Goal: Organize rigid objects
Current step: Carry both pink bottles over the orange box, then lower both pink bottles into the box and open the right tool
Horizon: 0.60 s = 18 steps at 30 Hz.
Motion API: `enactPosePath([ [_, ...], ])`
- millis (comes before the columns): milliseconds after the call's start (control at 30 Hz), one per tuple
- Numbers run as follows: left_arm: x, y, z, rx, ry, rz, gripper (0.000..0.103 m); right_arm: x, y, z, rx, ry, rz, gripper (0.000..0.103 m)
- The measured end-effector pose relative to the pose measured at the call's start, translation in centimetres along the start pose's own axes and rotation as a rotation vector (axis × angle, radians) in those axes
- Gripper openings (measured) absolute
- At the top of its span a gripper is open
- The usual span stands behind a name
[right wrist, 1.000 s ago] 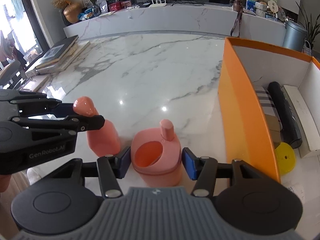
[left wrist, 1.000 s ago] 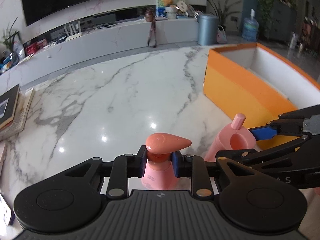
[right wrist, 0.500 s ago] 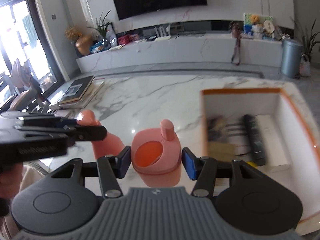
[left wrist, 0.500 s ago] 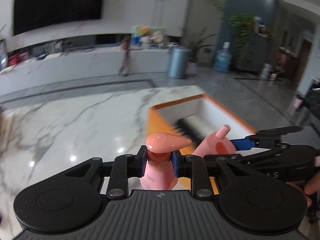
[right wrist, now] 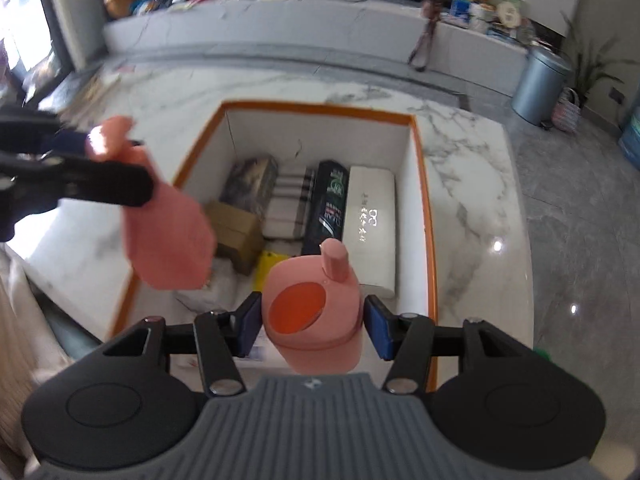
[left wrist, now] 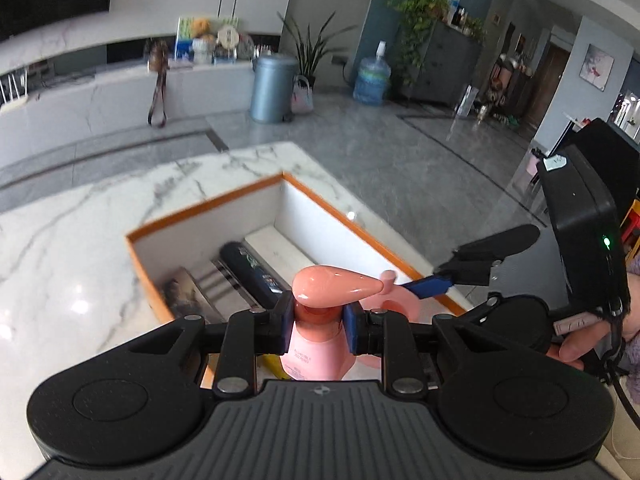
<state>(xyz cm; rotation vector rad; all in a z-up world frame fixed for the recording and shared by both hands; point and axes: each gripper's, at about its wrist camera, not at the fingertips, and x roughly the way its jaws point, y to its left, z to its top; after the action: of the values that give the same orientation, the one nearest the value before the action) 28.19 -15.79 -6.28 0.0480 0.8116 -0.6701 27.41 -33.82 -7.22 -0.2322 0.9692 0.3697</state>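
My left gripper [left wrist: 317, 326] is shut on the neck of a pink pump bottle [left wrist: 316, 350], its coral pump head above the pads. My right gripper [right wrist: 312, 322] is shut on a wider pink container [right wrist: 314, 320] with an orange lid and a short spout. Both are held in the air over the near end of the orange box [right wrist: 424, 184] with white inside walls. In the right wrist view the pump bottle [right wrist: 168, 240] hangs blurred at the left, gripped by the left gripper [right wrist: 100, 160]. In the left wrist view the right gripper [left wrist: 404, 282] reaches in from the right.
Inside the box lie a dark bottle [right wrist: 330, 204], a white case [right wrist: 370, 216], a striped box [right wrist: 286, 204], a brown carton [right wrist: 236, 232] and a yellow item [right wrist: 270, 270]. The marble table [right wrist: 472, 200] surrounds the box. A hand [left wrist: 572, 348] holds the right tool. A grey bin [left wrist: 272, 88] stands beyond.
Both grippers have lifted their pink containers off the marble table and carried them to the right, from beside the orange box to above its open near end.
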Motion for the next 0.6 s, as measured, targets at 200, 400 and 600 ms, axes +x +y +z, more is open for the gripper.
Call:
enactPosePath([
  [200,3.1,1.4,0.0,-0.035,0.042,0.016,0.028,5.0,-0.6,1.3,-0.16,0.098,0.07,0.056],
  [400,4.6,2.7,0.2,-0.065,0.071,0.027,0.028,6.8,-1.6,2.2,-0.201,0.1,0.183,0.056],
  [600,5.5,2.9,0.3,-0.08,0.088,0.015,0.028,7.8,-0.9,2.8,-0.337,0.177,0.194,0.055],
])
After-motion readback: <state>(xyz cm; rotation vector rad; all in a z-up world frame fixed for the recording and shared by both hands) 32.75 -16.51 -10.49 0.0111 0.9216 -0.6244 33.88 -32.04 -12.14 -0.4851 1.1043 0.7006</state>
